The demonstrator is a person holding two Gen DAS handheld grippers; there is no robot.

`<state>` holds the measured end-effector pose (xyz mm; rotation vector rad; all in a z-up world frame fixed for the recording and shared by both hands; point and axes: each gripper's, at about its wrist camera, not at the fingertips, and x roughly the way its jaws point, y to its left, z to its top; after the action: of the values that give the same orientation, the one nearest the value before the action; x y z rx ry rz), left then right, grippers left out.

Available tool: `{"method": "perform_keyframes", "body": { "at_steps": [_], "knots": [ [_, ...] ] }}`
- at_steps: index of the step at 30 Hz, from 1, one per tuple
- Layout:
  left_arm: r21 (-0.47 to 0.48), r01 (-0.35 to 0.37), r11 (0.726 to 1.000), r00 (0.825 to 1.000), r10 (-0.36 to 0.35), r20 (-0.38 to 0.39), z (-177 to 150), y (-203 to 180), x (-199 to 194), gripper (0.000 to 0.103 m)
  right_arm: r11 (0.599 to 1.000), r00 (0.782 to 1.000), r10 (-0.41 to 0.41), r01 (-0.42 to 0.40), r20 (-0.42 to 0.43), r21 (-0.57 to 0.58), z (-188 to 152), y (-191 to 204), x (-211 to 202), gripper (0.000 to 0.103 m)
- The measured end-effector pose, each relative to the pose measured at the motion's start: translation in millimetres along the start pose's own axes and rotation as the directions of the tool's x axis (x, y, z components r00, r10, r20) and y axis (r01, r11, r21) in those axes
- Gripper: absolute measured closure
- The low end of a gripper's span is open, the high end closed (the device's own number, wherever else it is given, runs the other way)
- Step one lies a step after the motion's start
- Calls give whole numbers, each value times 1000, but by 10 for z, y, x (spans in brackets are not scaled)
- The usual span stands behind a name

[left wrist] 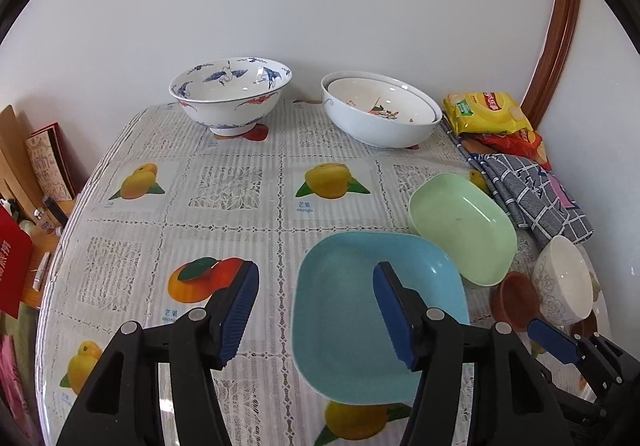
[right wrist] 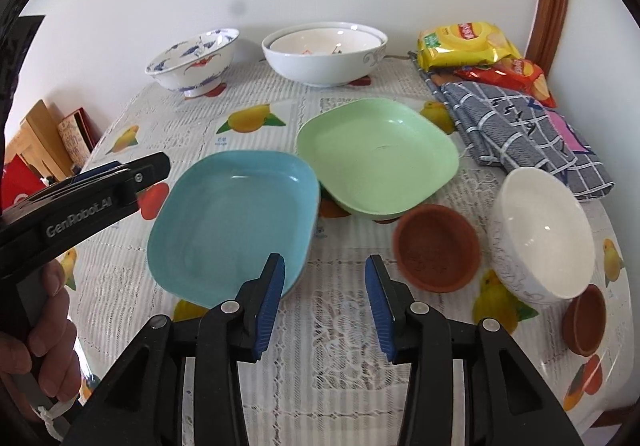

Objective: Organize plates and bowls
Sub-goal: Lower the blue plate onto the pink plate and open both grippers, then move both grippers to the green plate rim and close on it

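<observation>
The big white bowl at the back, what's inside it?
Inside the big white bowl sits a smaller bowl, nested, with a floral print on its inner wall. Whatever lies beneath the smaller bowl, between the two, is covered and can't be seen.

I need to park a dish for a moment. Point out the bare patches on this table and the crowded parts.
Free: the cloth left of the blue plate, reaching back to the crane bowl, and the near strip in front of the right gripper. Crowded: the right side, where the green plate, brown saucer, white bowl and checked towel sit close.
</observation>
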<state>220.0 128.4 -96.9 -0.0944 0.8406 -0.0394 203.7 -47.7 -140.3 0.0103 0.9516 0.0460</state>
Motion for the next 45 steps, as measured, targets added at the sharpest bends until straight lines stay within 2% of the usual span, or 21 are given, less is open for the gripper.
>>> {"method": "perform_keyframes", "body": {
  "at_steps": [2,6,12,18,22,26,31,35,40,45],
  "knots": [
    [7,1,1000,1000,-2,13,6,-78,-106,44,1000,1000,-15,15,17,4,9,-79,-106,60],
    [22,16,1000,998,-17,54,16,-281,-317,44,999,998,-18,16,60,32,19,-281,-349,51],
    [43,33,999,995,-37,91,20,-597,-552,44,999,995,-35,32,93,35,34,-526,-625,49],
    [58,38,998,996,-42,81,19,-808,-637,44,996,989,-67,59,133,68,38,-764,-822,49],
    [58,38,998,997,-42,63,46,-867,-627,44,996,991,-46,36,128,82,61,-905,-872,49],
    [55,33,998,997,-37,63,81,-885,-604,44,997,989,-61,53,137,63,114,-966,-883,49],
    [34,26,999,998,-28,54,153,-865,-508,44,998,991,-30,23,129,62,243,-1038,-817,49],
    [20,-9,1000,999,8,52,228,-844,-390,44,998,995,-21,14,101,62,378,-1079,-673,49],
    [18,-20,1000,999,19,35,324,-827,-206,44,998,998,-24,19,62,67,547,-1118,-436,49],
    [0,-16,1000,1000,16,2,439,-798,36,44,998,997,-21,16,76,60,728,-1134,-277,49]
  ]
}}
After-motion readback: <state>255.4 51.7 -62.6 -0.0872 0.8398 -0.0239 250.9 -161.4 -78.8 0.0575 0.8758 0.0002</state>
